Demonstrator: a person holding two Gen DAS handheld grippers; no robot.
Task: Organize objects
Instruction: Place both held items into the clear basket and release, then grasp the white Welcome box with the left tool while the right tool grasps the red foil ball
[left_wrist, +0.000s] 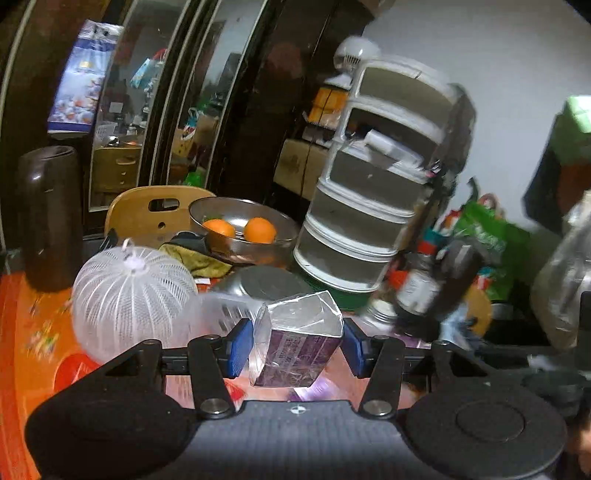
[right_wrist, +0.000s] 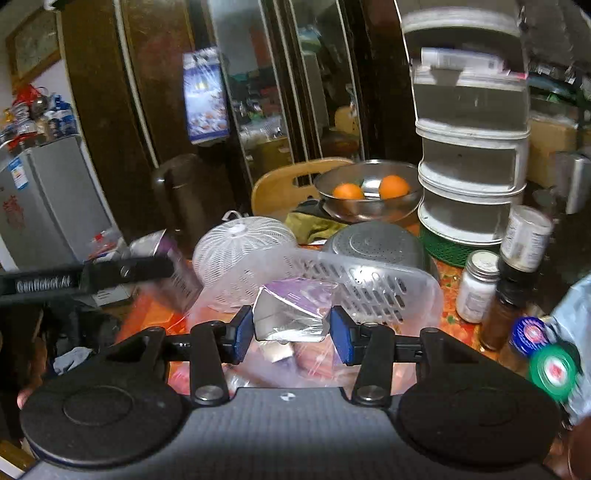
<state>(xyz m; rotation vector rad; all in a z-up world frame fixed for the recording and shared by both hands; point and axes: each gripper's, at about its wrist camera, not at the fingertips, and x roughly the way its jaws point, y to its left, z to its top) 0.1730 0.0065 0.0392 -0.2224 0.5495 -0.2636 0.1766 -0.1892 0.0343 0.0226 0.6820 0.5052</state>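
Observation:
My left gripper (left_wrist: 297, 347) is shut on a purple box (left_wrist: 295, 358) wrapped in clear plastic, with a blue pad against each side, lifted over the orange tablecloth (left_wrist: 26, 332). My right gripper (right_wrist: 291, 334) is shut on a similar purple packet in shiny wrap (right_wrist: 288, 317), held above a clear plastic bag (right_wrist: 280, 369). In the right wrist view, a finger (right_wrist: 129, 269) of the left gripper reaches in from the left with its purple box (right_wrist: 173, 273).
A white mesh dome cover (left_wrist: 133, 299), an upturned grey colander (left_wrist: 266, 284), a steel bowl (left_wrist: 221, 210) with two oranges and a tall white tiered rack (left_wrist: 369, 184) stand behind. A clear perforated basket (right_wrist: 362, 284) lies ahead. Jars (right_wrist: 476, 288) crowd the right; a dark flask (left_wrist: 48, 218) stands left.

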